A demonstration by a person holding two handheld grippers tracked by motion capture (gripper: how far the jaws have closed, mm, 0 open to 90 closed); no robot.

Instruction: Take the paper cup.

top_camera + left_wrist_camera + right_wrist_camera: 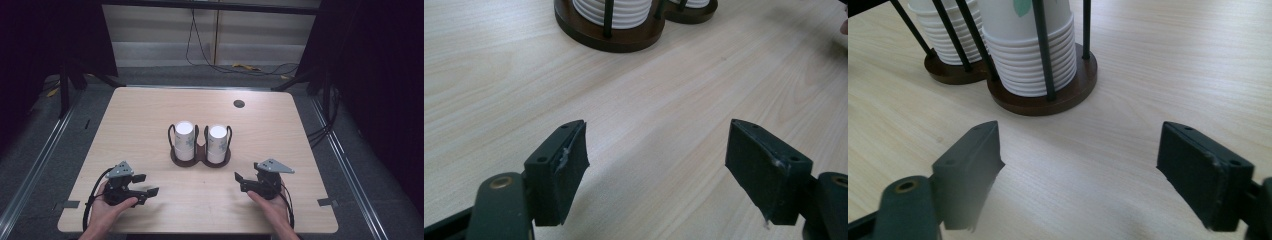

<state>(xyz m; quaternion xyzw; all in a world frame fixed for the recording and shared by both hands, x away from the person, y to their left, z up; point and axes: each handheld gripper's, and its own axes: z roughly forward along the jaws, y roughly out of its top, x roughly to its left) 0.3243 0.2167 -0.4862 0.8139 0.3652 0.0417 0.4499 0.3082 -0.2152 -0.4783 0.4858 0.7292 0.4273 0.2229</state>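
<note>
With both jaws apart and empty, we bring the right gripper (243,181) squarely onto the right cup stack (217,143), while the left gripper (146,186) steadies the holder (200,158).

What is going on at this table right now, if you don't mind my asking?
A person holds a pair of tongs in each hand near the front edge of the wooden table. The left tongs and right tongs are both open and empty, pointing inward. Between and beyond them stands a dark double cup holder with two stacks of white paper cups, untouched so far.
</note>
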